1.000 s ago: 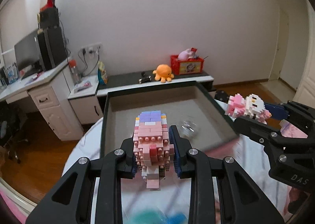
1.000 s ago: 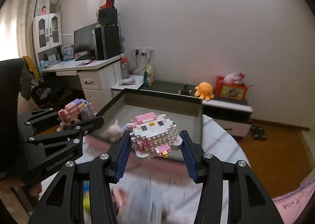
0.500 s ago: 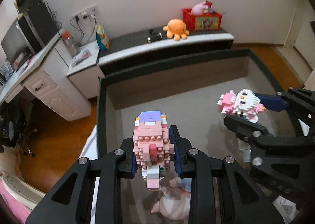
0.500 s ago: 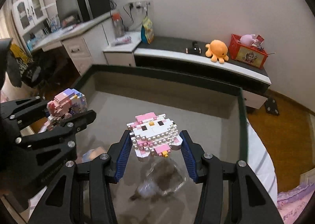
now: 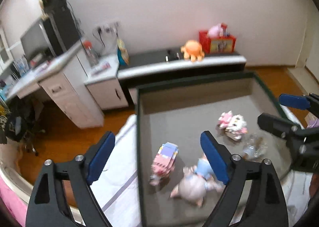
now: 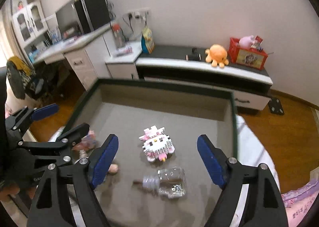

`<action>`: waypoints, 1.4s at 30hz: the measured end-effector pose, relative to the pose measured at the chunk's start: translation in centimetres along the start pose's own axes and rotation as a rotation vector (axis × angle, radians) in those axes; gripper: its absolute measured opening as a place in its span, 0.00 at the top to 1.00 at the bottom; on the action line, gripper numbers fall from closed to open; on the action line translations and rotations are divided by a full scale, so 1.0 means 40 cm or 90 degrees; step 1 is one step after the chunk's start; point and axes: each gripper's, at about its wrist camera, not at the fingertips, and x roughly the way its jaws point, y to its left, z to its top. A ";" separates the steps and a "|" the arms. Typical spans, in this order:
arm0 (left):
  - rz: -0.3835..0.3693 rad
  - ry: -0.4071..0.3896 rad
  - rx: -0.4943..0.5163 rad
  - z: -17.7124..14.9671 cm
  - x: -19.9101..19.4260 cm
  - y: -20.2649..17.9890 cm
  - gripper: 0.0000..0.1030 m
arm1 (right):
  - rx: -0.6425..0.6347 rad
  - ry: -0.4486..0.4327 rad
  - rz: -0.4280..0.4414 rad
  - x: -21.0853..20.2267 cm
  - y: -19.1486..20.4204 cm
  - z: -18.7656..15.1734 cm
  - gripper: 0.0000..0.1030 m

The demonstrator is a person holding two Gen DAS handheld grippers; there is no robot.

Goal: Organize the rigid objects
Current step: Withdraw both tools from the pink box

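Note:
A pink and lilac brick figure (image 5: 165, 160) lies on the floor of the grey dark-rimmed box (image 5: 199, 84), under my open, empty left gripper (image 5: 157, 159). A white and pink brick cat figure (image 6: 157, 146) lies in the middle of the box (image 6: 165, 85), below my open, empty right gripper (image 6: 157, 159); it also shows in the left wrist view (image 5: 232, 125). The right gripper shows at the right of the left wrist view (image 5: 287, 111), the left gripper at the left of the right wrist view (image 6: 57, 117).
A clear glass bottle (image 6: 169, 183) and a soft pig doll (image 5: 194, 184) also lie in the box. A low cabinet (image 6: 203, 67) with an orange octopus plush (image 6: 217, 55) and a red crate (image 6: 248, 53) stands behind. A white desk (image 5: 51, 79) stands at the left.
Both grippers opened and let go of their brick figures, which now lie on the box floor. Both grippers have drawn up and back.

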 end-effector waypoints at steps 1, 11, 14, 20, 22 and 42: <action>0.006 -0.026 -0.004 -0.011 -0.048 0.005 0.03 | -0.005 -0.019 0.006 -0.035 0.010 -0.008 0.20; 0.029 -0.275 -0.040 -0.229 -0.518 -0.027 0.00 | -0.027 -0.230 -0.007 -0.431 0.103 -0.233 0.00; 0.017 -0.318 -0.044 -0.302 -0.620 -0.049 0.00 | -0.031 -0.287 -0.012 -0.528 0.137 -0.320 0.00; 0.031 -0.366 -0.070 -0.436 -0.762 -0.094 0.00 | -0.018 -0.376 -0.081 -0.658 0.194 -0.476 0.00; 0.024 -0.376 -0.077 -0.459 -0.784 -0.104 0.00 | -0.017 -0.392 -0.103 -0.688 0.210 -0.526 0.00; 0.024 -0.408 -0.087 -0.588 -0.912 -0.128 0.00 | -0.007 -0.429 -0.145 -0.805 0.255 -0.657 0.00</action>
